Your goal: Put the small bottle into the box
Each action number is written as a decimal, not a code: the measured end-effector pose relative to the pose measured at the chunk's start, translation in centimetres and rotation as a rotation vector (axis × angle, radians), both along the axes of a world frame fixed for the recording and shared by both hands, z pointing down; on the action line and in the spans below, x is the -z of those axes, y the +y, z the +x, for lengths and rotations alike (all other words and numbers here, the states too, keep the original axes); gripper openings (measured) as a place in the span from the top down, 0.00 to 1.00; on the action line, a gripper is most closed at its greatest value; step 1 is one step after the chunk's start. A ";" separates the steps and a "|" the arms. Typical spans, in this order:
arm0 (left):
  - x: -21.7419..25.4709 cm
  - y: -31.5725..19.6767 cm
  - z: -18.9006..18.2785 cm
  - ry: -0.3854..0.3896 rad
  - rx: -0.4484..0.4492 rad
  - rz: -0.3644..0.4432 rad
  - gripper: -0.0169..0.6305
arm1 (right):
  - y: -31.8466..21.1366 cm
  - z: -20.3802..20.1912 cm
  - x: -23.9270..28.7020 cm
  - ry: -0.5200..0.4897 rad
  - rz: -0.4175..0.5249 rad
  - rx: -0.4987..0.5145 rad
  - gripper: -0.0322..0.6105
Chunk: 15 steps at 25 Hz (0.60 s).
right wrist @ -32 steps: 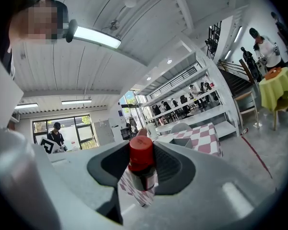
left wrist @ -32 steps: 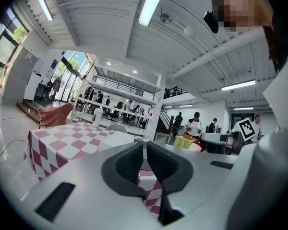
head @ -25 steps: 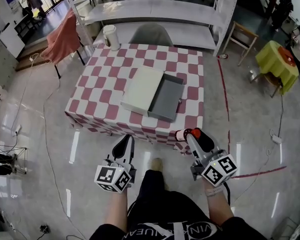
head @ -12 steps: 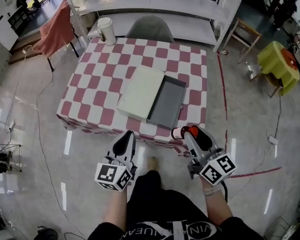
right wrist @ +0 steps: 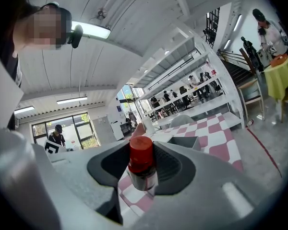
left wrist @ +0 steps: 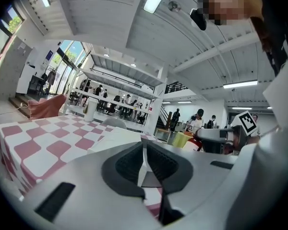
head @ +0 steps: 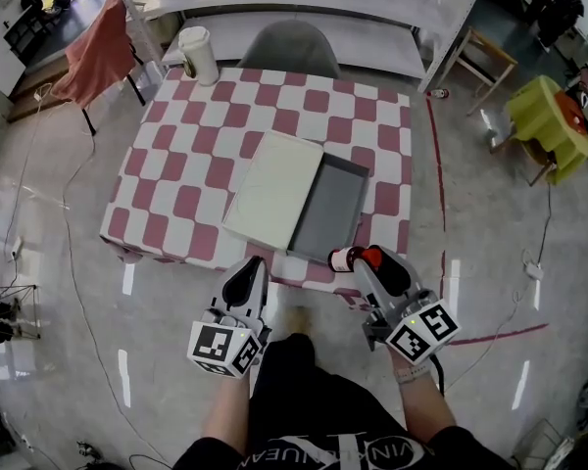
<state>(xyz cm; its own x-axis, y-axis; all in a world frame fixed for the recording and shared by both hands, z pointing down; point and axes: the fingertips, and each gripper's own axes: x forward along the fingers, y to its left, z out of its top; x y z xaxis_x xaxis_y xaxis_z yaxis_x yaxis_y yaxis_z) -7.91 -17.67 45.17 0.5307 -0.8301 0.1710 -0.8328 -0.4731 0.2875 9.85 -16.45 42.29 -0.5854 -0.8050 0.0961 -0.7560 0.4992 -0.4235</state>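
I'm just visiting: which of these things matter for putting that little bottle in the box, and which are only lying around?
In the job: small bottle, right gripper holding it, open grey box, checked table.
Just around: cream lid, white jug, grey chair, yellow-covered table, empty left gripper.

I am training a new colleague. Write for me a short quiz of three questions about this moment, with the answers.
1. True or false: the small bottle already lies inside the grey box.
2. What lies against the box on the checked table? A: a flat white panel. B: a plate. C: a towel.
3. What colour is the bottle's cap?
Key: 1 false, the fingers of the right gripper hold it; 2 A; 3 red.
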 end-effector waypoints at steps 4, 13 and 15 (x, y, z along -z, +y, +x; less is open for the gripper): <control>-0.1 -1.0 0.1 -0.001 -0.007 -0.004 0.93 | -1.2 -0.3 -0.9 0.019 -0.011 0.004 0.72; -1.6 -1.5 0.3 0.004 -0.011 -0.037 0.93 | -2.7 -0.8 -2.9 0.073 -0.038 0.010 0.72; -1.8 -1.6 0.3 0.009 -0.013 -0.046 0.93 | -3.0 -1.0 -3.3 0.099 -0.038 0.016 0.72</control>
